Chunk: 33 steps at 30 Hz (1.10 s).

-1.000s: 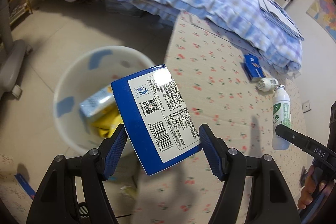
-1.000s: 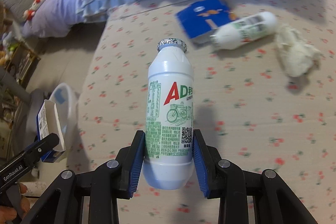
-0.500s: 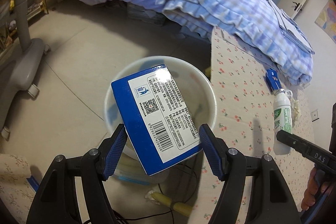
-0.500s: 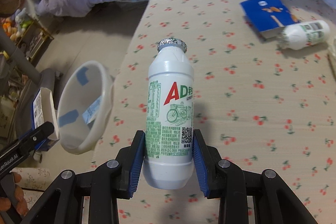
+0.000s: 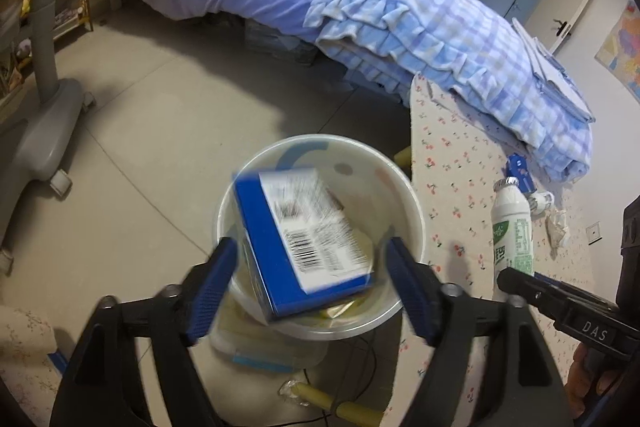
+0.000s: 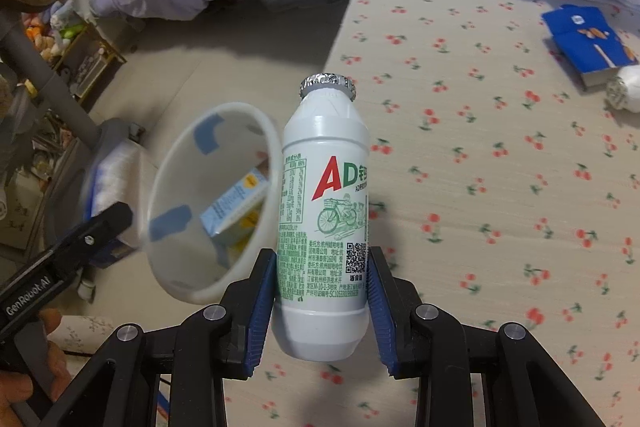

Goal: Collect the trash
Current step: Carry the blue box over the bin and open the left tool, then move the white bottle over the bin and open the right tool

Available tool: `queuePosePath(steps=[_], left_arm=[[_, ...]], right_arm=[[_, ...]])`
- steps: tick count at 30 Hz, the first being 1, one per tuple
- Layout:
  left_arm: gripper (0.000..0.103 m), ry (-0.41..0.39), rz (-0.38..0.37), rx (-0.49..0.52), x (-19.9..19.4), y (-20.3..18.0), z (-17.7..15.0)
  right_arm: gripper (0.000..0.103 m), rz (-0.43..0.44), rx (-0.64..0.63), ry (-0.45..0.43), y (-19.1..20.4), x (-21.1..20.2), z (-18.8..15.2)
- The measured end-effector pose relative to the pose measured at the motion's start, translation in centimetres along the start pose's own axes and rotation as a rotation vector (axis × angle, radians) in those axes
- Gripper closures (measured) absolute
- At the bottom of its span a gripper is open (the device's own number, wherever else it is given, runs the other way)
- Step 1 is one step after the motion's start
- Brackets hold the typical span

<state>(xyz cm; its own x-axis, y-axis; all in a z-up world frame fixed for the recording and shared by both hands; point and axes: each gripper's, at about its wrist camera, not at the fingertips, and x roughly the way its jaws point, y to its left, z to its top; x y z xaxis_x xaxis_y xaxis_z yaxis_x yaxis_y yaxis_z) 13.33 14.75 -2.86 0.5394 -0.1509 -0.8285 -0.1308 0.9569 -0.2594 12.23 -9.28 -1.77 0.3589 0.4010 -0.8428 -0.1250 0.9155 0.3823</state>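
My left gripper (image 5: 310,277) is open above the white trash bin (image 5: 256,183). The blue and white carton (image 5: 298,239) is blurred, free of the pads and dropping into the bin. The bin also shows in the right wrist view (image 6: 160,187), with a light blue and yellow carton (image 6: 236,207) inside. My right gripper (image 6: 322,297) is shut on an upright white AD drink bottle (image 6: 324,211), held beside the bin over the cherry-print mat (image 6: 500,187). The bottle also shows in the left wrist view (image 5: 512,227).
On the mat lie a blue carton (image 6: 584,39), a second white bottle (image 6: 628,91) and a crumpled tissue (image 5: 558,227). A bed with a checked blanket (image 5: 440,39) stands behind. A grey wheeled stand (image 5: 44,107) is at the left on the floor.
My left gripper opened and let go of the blue carton, which now falls into the bin. My right gripper, still holding the bottle, moved closer to the bin.
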Motion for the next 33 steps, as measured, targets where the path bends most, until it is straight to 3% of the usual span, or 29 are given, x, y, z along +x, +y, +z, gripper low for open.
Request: queuePosePath(steps=[11, 26, 27, 29, 33], left_arm=[[0.01, 0.025, 0.15, -0.027, -1.7, 3.2, -0.2], [0.01, 0.031, 0.204, -0.101, -2.1, 6.6, -0.5], [0.01, 0.032, 0.204, -0.105, -2.1, 6.7, -0.5], [0.01, 0.034, 0.202, -0.109, -2.1, 6.9, -0.4], [0.01, 0.033, 0.195, -0.112, -2.1, 6.8, -0.2]], right_arm=[[0.064, 0.024, -0.025, 0.007, 3.0, 1.8, 0.5], [0.063, 0.179, -0.023, -0.018, 7.0, 4.4, 1.4], [0.061, 0.193, -0.023, -0.028, 7.0, 4.5, 1.5], [0.034, 0.199, -0.018, -0.039, 7.0, 4.8, 1.7], [0.031, 0.194, -0.003, -0.058, 6.3, 4.1, 1.9]])
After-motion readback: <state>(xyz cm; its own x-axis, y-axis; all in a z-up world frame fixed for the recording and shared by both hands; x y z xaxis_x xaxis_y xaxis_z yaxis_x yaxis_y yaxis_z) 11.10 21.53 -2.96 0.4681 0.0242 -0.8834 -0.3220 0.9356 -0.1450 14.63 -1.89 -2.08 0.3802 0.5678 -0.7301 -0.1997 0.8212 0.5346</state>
